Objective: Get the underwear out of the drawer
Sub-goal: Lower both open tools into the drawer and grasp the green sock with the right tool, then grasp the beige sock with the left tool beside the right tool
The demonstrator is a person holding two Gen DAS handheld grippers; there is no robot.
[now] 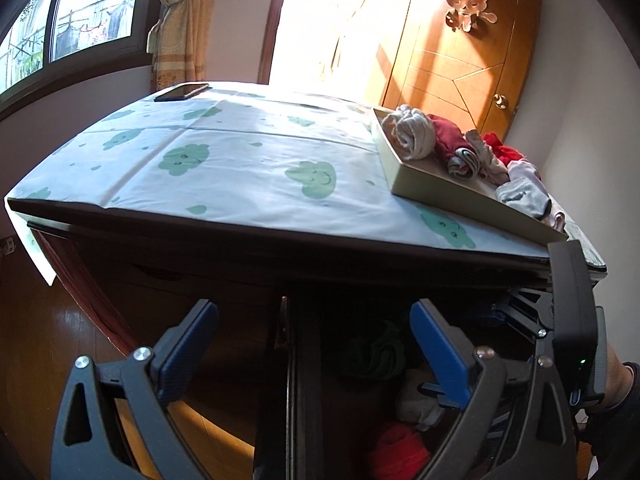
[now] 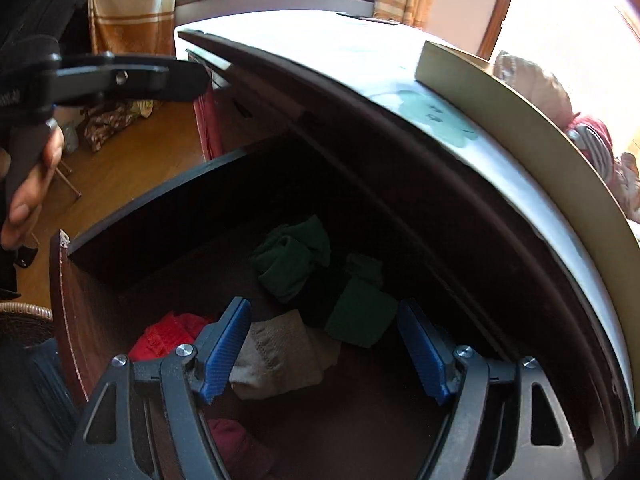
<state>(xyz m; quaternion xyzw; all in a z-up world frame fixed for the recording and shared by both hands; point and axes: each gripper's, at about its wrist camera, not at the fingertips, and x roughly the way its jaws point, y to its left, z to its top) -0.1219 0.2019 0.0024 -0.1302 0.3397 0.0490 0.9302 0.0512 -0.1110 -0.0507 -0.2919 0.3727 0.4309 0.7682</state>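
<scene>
Open drawer (image 2: 96,264) of dark wood, pulled out beneath the counter (image 1: 240,160) with its cloud-print cloth. Inside the drawer, loose underwear: a green piece (image 2: 292,260) toward the back, a second green piece (image 2: 360,316) beside it, a beige piece (image 2: 280,356) nearer the front, a red piece (image 2: 168,340) at the left, a dark red piece (image 2: 236,444) lowest in view.

Right tongs (image 2: 324,352) poised above the drawer, blue pads apart, nothing between them; beige piece just under the left pad. Left tongs (image 1: 316,352) over the drawer's left wall, likewise spread and empty.

On the counter, at right, a shallow tray (image 1: 404,184) with more rolled clothes (image 1: 412,132); at the far corner, a phone (image 1: 182,92). Closed wooden door (image 1: 460,60) behind.
</scene>
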